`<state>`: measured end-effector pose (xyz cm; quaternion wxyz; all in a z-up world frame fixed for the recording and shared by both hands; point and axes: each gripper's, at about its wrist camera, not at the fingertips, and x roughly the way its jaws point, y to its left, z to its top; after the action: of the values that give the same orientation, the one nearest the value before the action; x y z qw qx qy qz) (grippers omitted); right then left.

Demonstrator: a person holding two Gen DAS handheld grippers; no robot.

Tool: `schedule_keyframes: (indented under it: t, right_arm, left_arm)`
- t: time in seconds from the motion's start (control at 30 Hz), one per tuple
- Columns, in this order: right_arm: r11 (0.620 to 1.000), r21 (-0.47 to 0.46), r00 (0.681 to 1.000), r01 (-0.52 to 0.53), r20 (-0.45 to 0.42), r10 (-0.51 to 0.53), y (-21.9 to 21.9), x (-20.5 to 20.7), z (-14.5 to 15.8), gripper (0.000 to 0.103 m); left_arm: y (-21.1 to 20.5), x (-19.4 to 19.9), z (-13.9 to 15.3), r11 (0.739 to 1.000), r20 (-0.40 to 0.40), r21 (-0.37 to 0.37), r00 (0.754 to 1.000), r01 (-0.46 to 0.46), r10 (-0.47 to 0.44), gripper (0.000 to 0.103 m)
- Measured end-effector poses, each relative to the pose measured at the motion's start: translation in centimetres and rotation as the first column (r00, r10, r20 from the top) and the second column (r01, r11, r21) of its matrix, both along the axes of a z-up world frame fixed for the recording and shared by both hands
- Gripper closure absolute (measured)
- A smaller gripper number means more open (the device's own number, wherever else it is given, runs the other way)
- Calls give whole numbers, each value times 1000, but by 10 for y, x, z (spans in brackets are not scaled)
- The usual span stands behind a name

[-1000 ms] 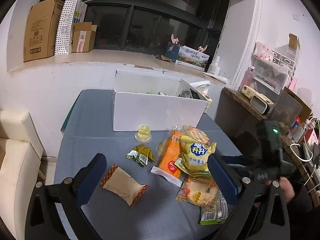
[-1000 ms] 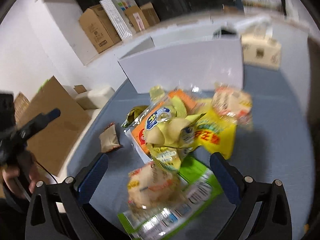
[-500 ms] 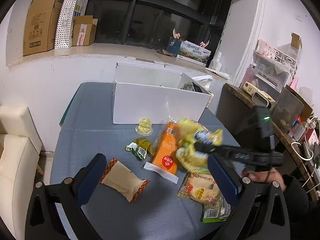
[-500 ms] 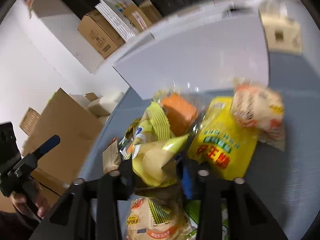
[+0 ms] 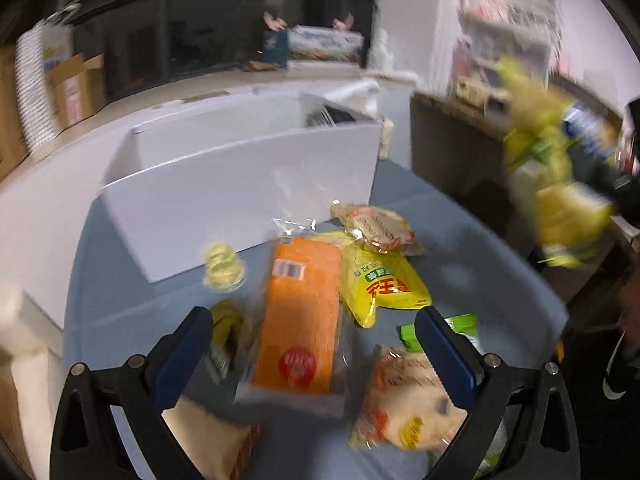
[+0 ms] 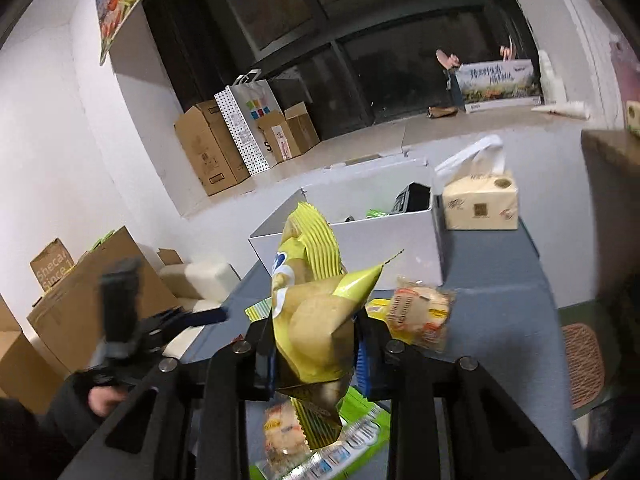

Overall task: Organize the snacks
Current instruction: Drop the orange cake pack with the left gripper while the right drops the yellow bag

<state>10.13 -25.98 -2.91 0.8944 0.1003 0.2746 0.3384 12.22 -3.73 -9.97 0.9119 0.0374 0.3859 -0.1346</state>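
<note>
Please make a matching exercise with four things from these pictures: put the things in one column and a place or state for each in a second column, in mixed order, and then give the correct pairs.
Things:
1. yellow chip bag
2. orange pack
3. tissue pack
4. left gripper

States:
A. open, holding nothing
B. lying flat on the table
C. beside the white box
D. clamped in the right gripper, lifted

Pairs: 1-D, 2-B, 3-C, 4-A

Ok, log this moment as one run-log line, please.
right gripper: shut on yellow chip bag, lifted off table | left gripper: open, over orange packet | white box: open, chip bag not in
</note>
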Motion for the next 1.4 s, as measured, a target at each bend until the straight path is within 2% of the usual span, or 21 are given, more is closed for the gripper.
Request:
schedule_keyframes:
  t: [0.07,0.23,0.27,0.3,0.33,0.37,0.4,0.53,0.7,0.8,0.9,1.03,1.13,1.17,1.27,1.4]
  right_arm:
    - [1000,7,1000,22,-4,-22,-9,-3,2,72]
    - [998,21,998,51,-28,-50,-26,-4,-6,72]
    - [998,22,998,52,-34,-51,-28,-4,-8,72]
    - [998,22,998,52,-38,-51,-28,-3,-9,72]
    - [999,21,998,50,-42,-49,-28,-2,-11,72]
    - [999,19,998,47,-45,-46,-27,-2,-12,72]
    - [999,18,998,48,-46,-47,-27,-2,-13,72]
    - [999,24,997,49,-56,-47,-29,-2,-16,72]
    - [998,16,996,61,-66,-60,-26,0,-19,72]
    - [999,11,996,51,-70,-51,-21,4,-20,71]
    - [999,-11,997,36,-64,-37,-9,16,-17,71]
    - [1000,-19,999,12,-44,-13,12,55,3,71]
    - [1000,-10,999,12,-34,-13,29,92,23,71]
    - [1000,-14,999,20,-35,-21,38,109,31,71]
    - [997,-72,999,35,-23,-37,65,151,47,71]
    - [991,-129,997,43,-58,-51,96,198,51,71]
  left_arm:
    - [-11,16,-14,997,-30,76,999,16,-14,0]
    - [-31,38,-41,979,-88,200,996,28,-10,0]
    - [-34,41,-46,973,-93,227,996,35,-14,4]
    - [-34,42,-53,972,-97,229,995,53,-31,17]
    - [-33,43,-56,974,-102,218,994,55,-33,32]
    - [-31,45,-57,979,-118,195,993,53,-30,42]
    - [-26,45,-55,986,-119,162,993,41,-22,46]
    - [-16,31,-40,993,-64,118,998,19,-11,46]
    - [15,-3,-5,997,39,-48,998,-55,57,47]
    - [42,-14,22,978,85,-189,991,-89,107,47]
    - [62,-12,47,961,126,-255,982,-107,142,47]
    - [82,18,80,948,180,-292,966,-128,186,47]
    - [98,54,106,936,197,-315,954,-155,225,47]
    - [102,73,114,937,203,-302,949,-174,242,47]
    - [106,120,119,942,183,-258,947,-212,263,47]
    - [107,169,108,946,137,-210,951,-245,277,45]
